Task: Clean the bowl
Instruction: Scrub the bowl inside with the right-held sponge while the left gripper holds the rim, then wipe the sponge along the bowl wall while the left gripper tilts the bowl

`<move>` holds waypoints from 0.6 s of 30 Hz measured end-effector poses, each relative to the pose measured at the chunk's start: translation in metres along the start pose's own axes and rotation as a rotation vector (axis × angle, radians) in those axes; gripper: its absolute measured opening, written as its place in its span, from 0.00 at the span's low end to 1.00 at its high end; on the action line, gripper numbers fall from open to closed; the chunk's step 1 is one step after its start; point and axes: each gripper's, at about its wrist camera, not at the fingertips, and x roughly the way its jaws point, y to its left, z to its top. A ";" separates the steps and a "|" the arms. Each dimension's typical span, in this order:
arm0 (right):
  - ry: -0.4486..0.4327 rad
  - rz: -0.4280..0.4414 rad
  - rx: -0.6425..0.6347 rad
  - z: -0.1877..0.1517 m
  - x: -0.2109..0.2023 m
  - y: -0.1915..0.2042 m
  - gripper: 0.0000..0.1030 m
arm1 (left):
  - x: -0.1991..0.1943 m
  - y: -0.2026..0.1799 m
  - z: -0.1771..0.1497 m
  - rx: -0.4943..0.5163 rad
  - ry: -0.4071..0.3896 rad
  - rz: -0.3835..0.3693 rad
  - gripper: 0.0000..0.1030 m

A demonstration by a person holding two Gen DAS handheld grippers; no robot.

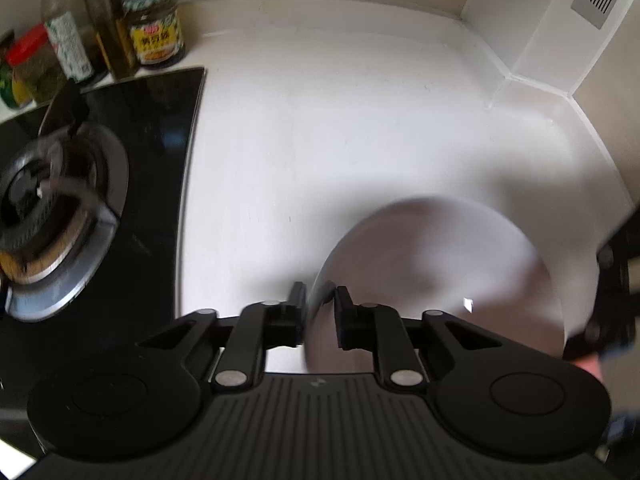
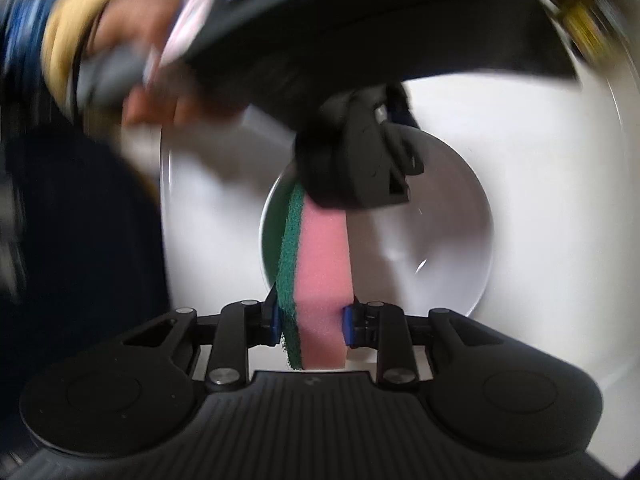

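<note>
From the left wrist, the round white ceramic bowl (image 1: 440,280) sits empty on the white countertop (image 1: 340,140), right of the black gas hob (image 1: 120,168); the left gripper (image 1: 320,312) straddles its rim, jaws spread, not pinching. From the right wrist, the right gripper (image 2: 312,320) pinches a pink sponge with green scouring pad (image 2: 320,264) over the bowl (image 2: 440,240).

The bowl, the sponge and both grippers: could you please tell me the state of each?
Bowl: upright on the counter, looks empty.
Sponge: pink with a green scrub side, clamped on edge.
Right gripper: shut on the sponge.
Left gripper: straddling the bowl's rim, not gripping.
Stove burner: no flame visible.
</note>
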 end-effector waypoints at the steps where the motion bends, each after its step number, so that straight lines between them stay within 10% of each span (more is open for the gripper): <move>1: -0.037 0.026 0.086 -0.004 -0.002 -0.010 0.24 | 0.003 0.000 0.004 0.017 -0.002 -0.004 0.25; 4: -0.074 -0.013 0.178 -0.020 -0.009 -0.030 0.23 | 0.005 0.006 0.014 0.006 0.037 -0.047 0.23; 8: -0.054 -0.195 -0.002 -0.027 -0.024 -0.024 0.24 | -0.009 0.013 0.009 -0.045 0.068 -0.071 0.12; 18: 0.041 -0.510 -0.762 -0.003 0.002 0.035 0.24 | -0.016 0.010 -0.035 -0.144 0.128 -0.013 0.14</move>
